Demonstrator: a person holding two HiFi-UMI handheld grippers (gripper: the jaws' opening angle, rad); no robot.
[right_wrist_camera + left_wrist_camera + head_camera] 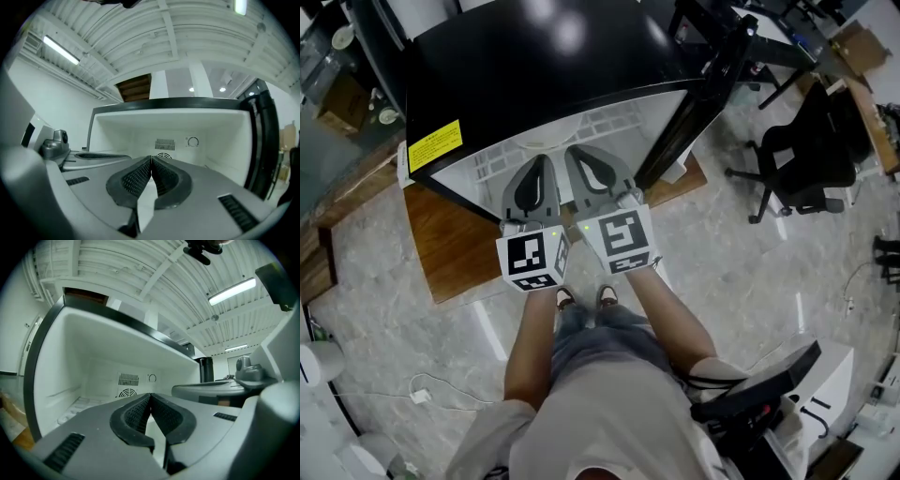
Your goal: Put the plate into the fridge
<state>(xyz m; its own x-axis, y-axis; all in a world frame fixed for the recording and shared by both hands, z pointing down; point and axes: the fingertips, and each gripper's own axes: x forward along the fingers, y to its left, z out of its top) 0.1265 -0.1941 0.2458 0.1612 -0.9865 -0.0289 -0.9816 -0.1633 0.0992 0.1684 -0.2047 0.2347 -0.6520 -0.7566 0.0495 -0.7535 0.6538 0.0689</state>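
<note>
White fridge (609,127) cavity: stood open, just ahead of both grippers.
Left gripper (150,397): fingers pressed together, empty.
Right gripper (151,159): fingers together, empty.
Plate: unseen in any view.
Risk: door (703,84) might get closed on a plateless fridge, since neither gripper carried it.

A black office chair (802,155) stands on marble floor (741,272) near a wooden platform (450,253).

The person wears a pale short-sleeved shirt (609,412), blue denim shorts (600,328) and light shoes (566,298). The left gripper (546,159) and right gripper (574,152) are matte grey, with curved jaws, black ribbed pads (136,414) and white cubes (532,259) bearing black square markers, plus small green lights (555,231).
</note>
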